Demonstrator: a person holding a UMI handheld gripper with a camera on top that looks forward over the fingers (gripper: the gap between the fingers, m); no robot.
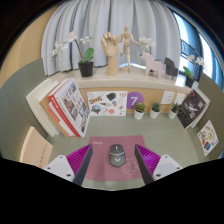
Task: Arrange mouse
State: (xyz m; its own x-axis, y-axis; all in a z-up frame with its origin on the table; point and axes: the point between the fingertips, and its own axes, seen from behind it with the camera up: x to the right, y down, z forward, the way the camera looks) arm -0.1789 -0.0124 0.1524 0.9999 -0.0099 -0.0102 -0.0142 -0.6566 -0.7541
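Observation:
A small grey and black mouse (pixel 117 153) rests on a pink mouse mat (pixel 112 171) lying on the tabletop. It sits at the far end of the mat, between my two fingers with a gap on each side. My gripper (pixel 112 164) is open, its dark fingers with magenta pads (pixel 72 160) spread to either side of the mat. Neither finger touches the mouse.
Books (pixel 65 108) lean at the left. Cards, a purple block with a 7 (pixel 134 100) and small potted plants (pixel 154 108) line the back. A shelf behind holds a potted orchid (pixel 86 62), a wooden manikin (pixel 108 45) and a toy animal (pixel 152 62). More books (pixel 194 106) stand at the right.

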